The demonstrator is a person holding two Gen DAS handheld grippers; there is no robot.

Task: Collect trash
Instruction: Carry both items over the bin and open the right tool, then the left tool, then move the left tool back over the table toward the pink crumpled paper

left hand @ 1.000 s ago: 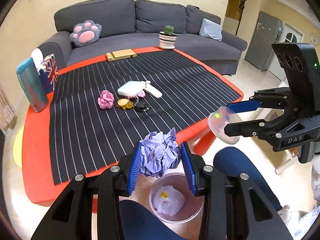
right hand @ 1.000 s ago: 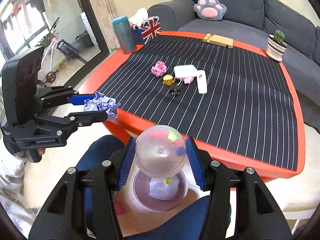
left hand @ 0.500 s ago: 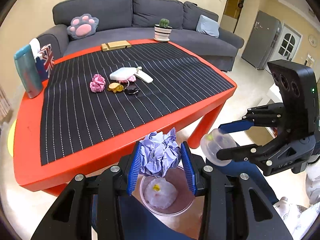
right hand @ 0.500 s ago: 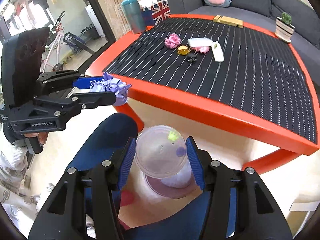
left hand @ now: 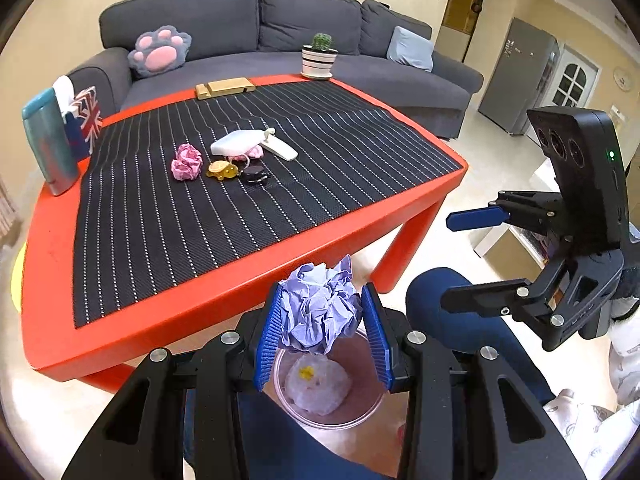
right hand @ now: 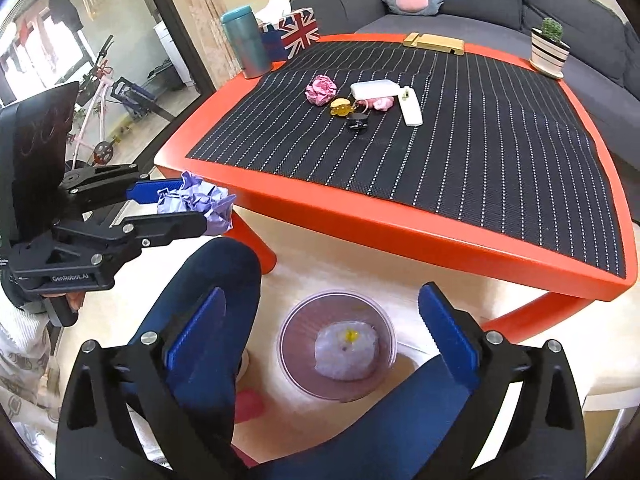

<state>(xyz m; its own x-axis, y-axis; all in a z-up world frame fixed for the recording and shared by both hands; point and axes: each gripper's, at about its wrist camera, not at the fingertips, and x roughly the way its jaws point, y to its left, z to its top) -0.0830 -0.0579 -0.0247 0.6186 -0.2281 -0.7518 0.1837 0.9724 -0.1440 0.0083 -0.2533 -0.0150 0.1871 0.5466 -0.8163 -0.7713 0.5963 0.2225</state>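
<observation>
Teal flask [left hand: 48, 140]: upright at the table's far left corner, just beside the Union Jack tissue box [left hand: 86, 118].
Pink paper ball [left hand: 186, 162]: lies on the striped mat [left hand: 360, 152], unmoved since the earlier frames; beside it a yellow keychain [left hand: 222, 170], a black fob [left hand: 254, 176], a white case [left hand: 238, 144] and a white remote [left hand: 280, 148].
Left gripper [left hand: 322, 330]: blue pads clamped on the purple paper ball [left hand: 318, 314], as before; held over the bin, off the near edge of the red table [left hand: 180, 312].
Bin [right hand: 384, 364]: clear round tub on the floor between the person's knees, holding a white wad with a yellow spot [right hand: 346, 348].
Clear dome lid: gripped by the right gripper half a second ago, gone from it now; whether it lies in the bin cannot be told.
Right gripper [right hand: 324, 336]: fingers now wide apart and empty, above the bin.
Cactus pot [left hand: 320, 58]: at the table's far right edge, unchanged.
</observation>
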